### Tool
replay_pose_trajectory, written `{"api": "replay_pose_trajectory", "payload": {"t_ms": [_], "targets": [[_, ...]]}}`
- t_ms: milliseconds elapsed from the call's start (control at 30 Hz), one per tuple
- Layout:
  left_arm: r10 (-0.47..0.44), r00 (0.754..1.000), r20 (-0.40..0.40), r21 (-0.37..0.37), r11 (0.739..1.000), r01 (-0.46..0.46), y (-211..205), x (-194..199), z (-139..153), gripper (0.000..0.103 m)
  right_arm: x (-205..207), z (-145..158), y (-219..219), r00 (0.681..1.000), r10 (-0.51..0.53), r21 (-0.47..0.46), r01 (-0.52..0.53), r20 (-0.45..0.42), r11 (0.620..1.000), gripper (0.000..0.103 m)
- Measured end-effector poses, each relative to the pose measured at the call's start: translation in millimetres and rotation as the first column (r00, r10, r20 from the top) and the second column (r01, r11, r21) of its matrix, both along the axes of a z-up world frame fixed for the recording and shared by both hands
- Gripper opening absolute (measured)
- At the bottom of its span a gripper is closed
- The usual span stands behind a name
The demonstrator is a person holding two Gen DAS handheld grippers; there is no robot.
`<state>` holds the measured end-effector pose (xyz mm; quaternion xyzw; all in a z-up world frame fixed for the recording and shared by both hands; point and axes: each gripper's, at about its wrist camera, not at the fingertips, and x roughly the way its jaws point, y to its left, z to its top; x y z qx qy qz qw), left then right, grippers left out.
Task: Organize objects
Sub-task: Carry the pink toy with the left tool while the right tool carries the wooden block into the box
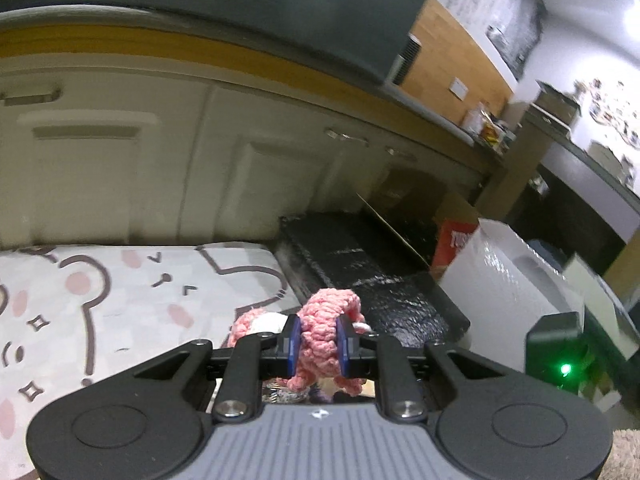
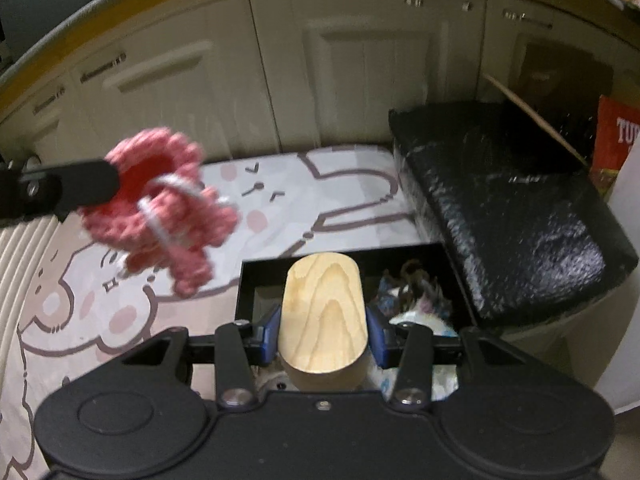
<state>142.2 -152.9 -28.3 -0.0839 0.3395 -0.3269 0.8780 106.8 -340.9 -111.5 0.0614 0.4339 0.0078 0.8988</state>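
Observation:
My left gripper (image 1: 319, 346) is shut on a pink crocheted toy (image 1: 320, 328) and holds it in the air above the cartoon-print mat (image 1: 120, 300). The same toy (image 2: 160, 208) shows blurred at the left of the right wrist view, on the left gripper's finger (image 2: 68, 188). My right gripper (image 2: 323, 332) is shut on a rounded pale wooden block (image 2: 323, 312) and holds it above an open black box (image 2: 260, 276). The box holds several mixed items (image 2: 412, 292), partly hidden by the block.
A large black textured case (image 2: 512, 208) lies right of the mat, against cream cabinet doors (image 2: 360, 60). A red carton (image 2: 614, 140) and a white appliance (image 1: 500, 280) stand at the far right. A device with a green light (image 1: 560, 356) sits near my left gripper.

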Motion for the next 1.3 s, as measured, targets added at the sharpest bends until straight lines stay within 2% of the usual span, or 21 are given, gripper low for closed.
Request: {"api": "replay_pose_trajectory", "payload": {"t_ms": [167, 367, 600, 733, 867, 933, 1000, 1067, 1133, 1233, 1267, 1300], "targets": [[-0.036, 0.999, 0.000, 0.015, 0.999, 0.036, -18.8, 7.3, -13.7, 0.020, 0.6, -17.2, -2.2, 0.999, 0.005, 0.003, -0.005, -0.034, 1.000, 0.045], [-0.080, 0.997, 0.008, -0.025, 0.996, 0.081, -31.1, 13.8, -27.2, 0.019, -0.4, -30.4, -8.7, 0.998, -0.004, 0.016, 0.005, -0.056, 1.000, 0.045], [-0.041, 0.998, -0.048, 0.063, 0.997, 0.044, -43.1, 24.6, -47.3, 0.019, -1.1, -37.2, -10.8, 0.998, 0.003, 0.021, -0.001, -0.070, 1.000, 0.045], [-0.029, 0.995, -0.099, 0.071, 0.997, 0.036, -50.4, 31.5, -60.9, 0.019, -4.2, -39.1, -10.7, 0.997, 0.003, 0.026, -0.001, -0.074, 1.000, 0.045], [-0.018, 0.995, -0.101, 0.095, 0.995, 0.028, -60.6, 34.1, -66.7, 0.019, -8.7, -41.9, -9.9, 0.997, -0.007, 0.036, 0.010, -0.076, 0.999, 0.045], [-0.021, 0.992, -0.126, 0.086, 0.996, 0.032, -63.1, 35.4, -70.9, 0.021, -10.2, -43.7, -9.0, 0.997, -0.002, 0.038, 0.005, -0.080, 0.999, 0.045], [-0.049, 0.982, -0.183, 0.034, 0.998, 0.056, -61.0, 38.4, -74.5, 0.038, -11.2, -45.1, -7.4, 0.995, 0.018, 0.053, -0.013, -0.099, 0.999, 0.046], [-0.047, 0.982, -0.183, 0.022, 0.998, 0.052, -58.0, 38.7, -72.3, 0.040, -13.7, -44.0, -6.9, 0.994, 0.020, 0.047, -0.015, -0.104, 0.999, 0.046], [-0.047, 0.985, -0.165, 0.035, 0.998, 0.053, -55.7, 37.5, -67.8, 0.039, -16.2, -40.4, -6.5, 0.995, 0.021, 0.034, -0.018, -0.098, 0.999, 0.050], [-0.032, 0.984, -0.177, 0.054, 0.998, 0.043, -48.9, 39.6, -65.1, 0.036, -19.0, -33.3, -10.6, 0.996, 0.011, 0.055, -0.007, -0.086, 0.998, 0.049], [-0.029, 0.984, -0.178, 0.067, 0.997, 0.041, -47.9, 40.3, -64.3, 0.030, -19.5, -31.8, -11.6, 0.996, 0.007, 0.062, -0.001, -0.086, 0.998, 0.048], [-0.019, 0.984, -0.179, 0.086, 0.996, 0.035, -47.3, 41.3, -64.8, 0.023, -19.9, -30.0, -12.0, 0.996, 0.005, 0.069, 0.001, -0.086, 0.998, 0.042]]}}
